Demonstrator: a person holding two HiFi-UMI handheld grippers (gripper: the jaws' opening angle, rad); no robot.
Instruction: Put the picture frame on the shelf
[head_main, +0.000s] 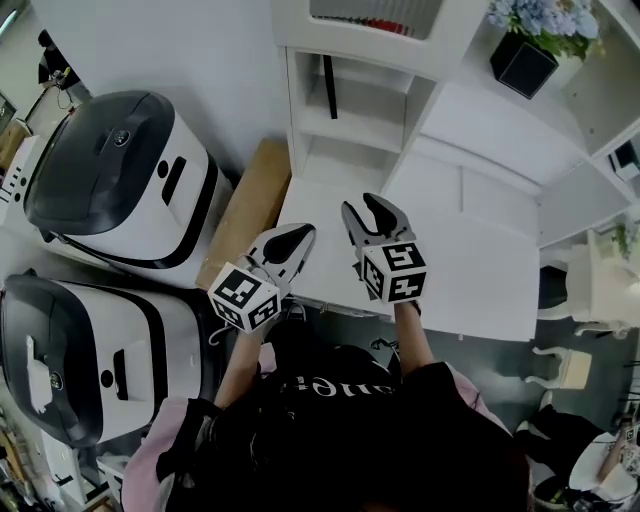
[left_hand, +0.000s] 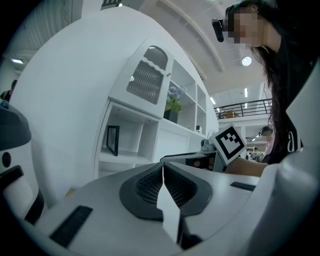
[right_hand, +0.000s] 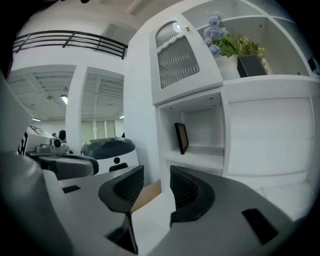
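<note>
The picture frame, black and thin, stands upright in the lower open shelf compartment of the white cabinet. It also shows as a dark frame in the left gripper view and as a frame seen edge-on in the right gripper view. Both grippers hover over the white counter, apart from the shelf. My left gripper is shut, its jaws meeting with nothing between them. My right gripper is open and empty.
Two large white-and-black machines stand on the floor at the left. A brown board lies between them and the cabinet. A black pot with blue flowers sits on an upper shelf. White chairs stand at the right.
</note>
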